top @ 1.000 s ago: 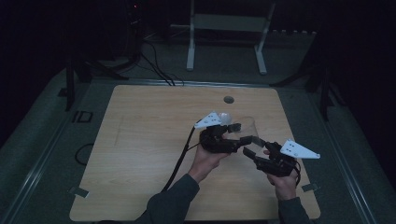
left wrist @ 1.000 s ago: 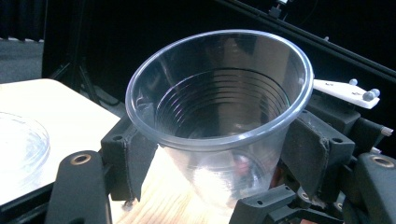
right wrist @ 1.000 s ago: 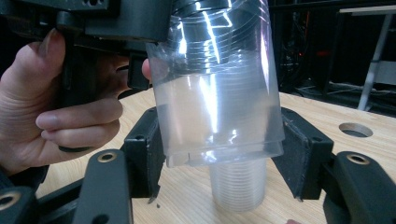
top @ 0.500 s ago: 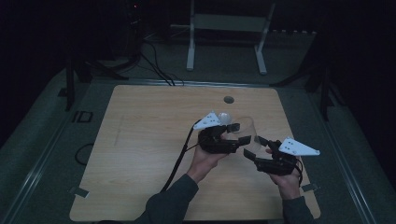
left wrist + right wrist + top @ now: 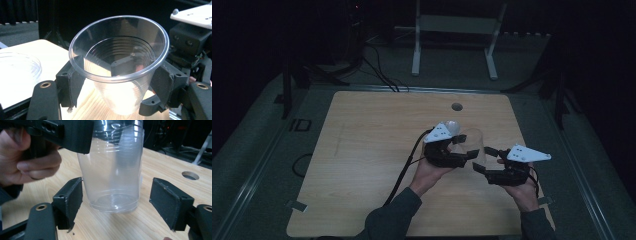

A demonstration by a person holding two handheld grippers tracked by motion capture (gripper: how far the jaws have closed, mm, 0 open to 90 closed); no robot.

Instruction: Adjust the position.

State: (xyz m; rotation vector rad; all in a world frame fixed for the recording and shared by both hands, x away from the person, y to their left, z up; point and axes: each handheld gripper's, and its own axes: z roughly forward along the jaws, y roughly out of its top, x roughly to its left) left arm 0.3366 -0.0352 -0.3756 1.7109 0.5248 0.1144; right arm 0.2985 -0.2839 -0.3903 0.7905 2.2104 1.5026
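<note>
A clear plastic cup [image 5: 475,142] hangs upright just above the wooden table [image 5: 362,150]. My left gripper [image 5: 468,153] is shut on it, and in the left gripper view the pads [image 5: 75,82] press its wall just below the rim [image 5: 117,57]. My right gripper [image 5: 485,159] stands open; its jaws have just been opening. In the right gripper view the cup's base [image 5: 112,202] sits between its spread pads [image 5: 71,197], touching neither. The left gripper's body [image 5: 62,132] and the hand holding it show at the upper left there.
A second clear plastic piece [image 5: 17,65] lies on the table beside the left gripper. A round hole [image 5: 456,106] is in the table's far edge. A cable [image 5: 404,170] trails from the left gripper toward the person. A white stand [image 5: 454,40] rises behind the table.
The right gripper's jaws have spread apart from the cup's base, and that gripper has drawn back slightly to the right. The left gripper and cup have stayed in place.
</note>
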